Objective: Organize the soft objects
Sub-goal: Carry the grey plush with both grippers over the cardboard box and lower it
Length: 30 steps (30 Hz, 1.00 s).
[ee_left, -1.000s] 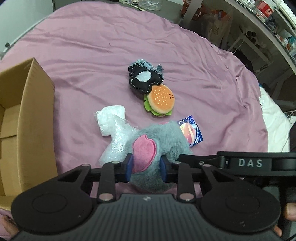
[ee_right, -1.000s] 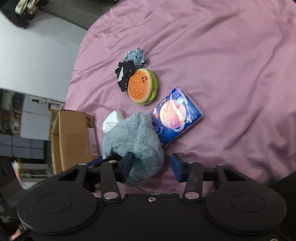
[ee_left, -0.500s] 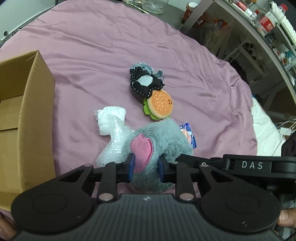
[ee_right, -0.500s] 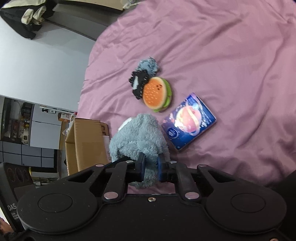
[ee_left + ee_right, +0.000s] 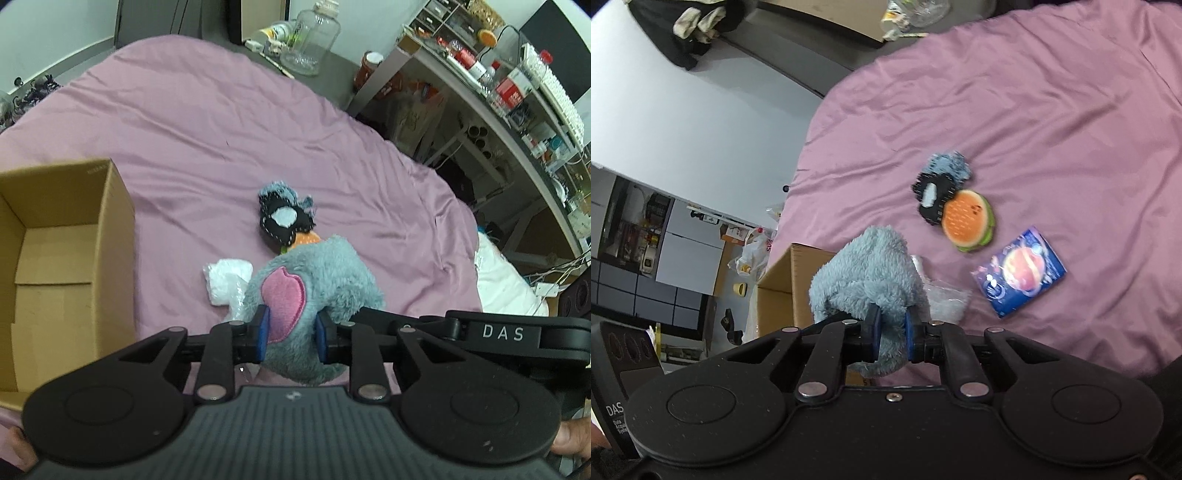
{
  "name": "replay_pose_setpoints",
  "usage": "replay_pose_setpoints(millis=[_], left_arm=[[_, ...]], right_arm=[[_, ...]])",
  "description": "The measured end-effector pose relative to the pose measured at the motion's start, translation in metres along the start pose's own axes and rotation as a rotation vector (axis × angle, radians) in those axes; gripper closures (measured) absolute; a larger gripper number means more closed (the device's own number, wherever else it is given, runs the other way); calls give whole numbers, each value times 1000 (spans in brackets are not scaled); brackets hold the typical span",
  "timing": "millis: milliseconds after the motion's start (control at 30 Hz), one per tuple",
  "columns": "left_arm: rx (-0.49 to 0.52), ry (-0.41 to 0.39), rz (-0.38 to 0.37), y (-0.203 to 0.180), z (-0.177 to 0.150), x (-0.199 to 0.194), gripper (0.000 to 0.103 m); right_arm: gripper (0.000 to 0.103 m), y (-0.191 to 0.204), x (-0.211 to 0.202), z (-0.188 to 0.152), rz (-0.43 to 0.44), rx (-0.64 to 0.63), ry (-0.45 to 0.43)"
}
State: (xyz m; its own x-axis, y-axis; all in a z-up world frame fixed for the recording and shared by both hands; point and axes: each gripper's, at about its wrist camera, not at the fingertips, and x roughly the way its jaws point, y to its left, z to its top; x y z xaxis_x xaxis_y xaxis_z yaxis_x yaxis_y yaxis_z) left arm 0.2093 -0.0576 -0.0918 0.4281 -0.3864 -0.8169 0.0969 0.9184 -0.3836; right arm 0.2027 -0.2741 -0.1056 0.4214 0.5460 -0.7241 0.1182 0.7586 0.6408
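Note:
A grey-blue plush toy with a pink ear hangs above the purple bedsheet, held from both sides. My left gripper is shut on its pink-eared part. My right gripper is shut on another part of the same plush. An open cardboard box stands at the left; it also shows in the right wrist view. On the sheet lie a burger plush, a black felt toy on a blue fuzzy one, and a clear plastic bag.
A blue planet-print packet lies right of the burger. A glass jar and clutter stand past the bed's far edge. Shelves with bottles run along the right. A white cloth lies off the bed's right side.
Both grippers have lifted the grey-blue plush up off the sheet and carried it toward the box. The right gripper closed on it during the past second.

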Motion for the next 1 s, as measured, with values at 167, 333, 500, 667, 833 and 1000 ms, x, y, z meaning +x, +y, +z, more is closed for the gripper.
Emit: replay_pose_setpoints(millis=[167, 333, 500, 667, 833, 1000], left_arm=[[-5, -30, -12, 8, 4, -15, 79], [6, -63, -3, 19, 7, -31, 79], [14, -101, 7, 29, 9, -47, 79], [-5, -115, -12, 46, 12, -57, 79], [-14, -125, -16, 64, 14, -65, 79], [-35, -135, -14, 85, 18, -74, 79]], right_arm=[[90, 20, -2, -1, 6, -30, -15], [90, 35, 2, -2, 33, -16, -12], [90, 57, 6, -5, 26, -56, -21], [90, 76, 13, -8, 16, -82, -26], [90, 95, 23, -14, 10, -100, -23], [90, 115, 38, -20, 4, -133, -17]])
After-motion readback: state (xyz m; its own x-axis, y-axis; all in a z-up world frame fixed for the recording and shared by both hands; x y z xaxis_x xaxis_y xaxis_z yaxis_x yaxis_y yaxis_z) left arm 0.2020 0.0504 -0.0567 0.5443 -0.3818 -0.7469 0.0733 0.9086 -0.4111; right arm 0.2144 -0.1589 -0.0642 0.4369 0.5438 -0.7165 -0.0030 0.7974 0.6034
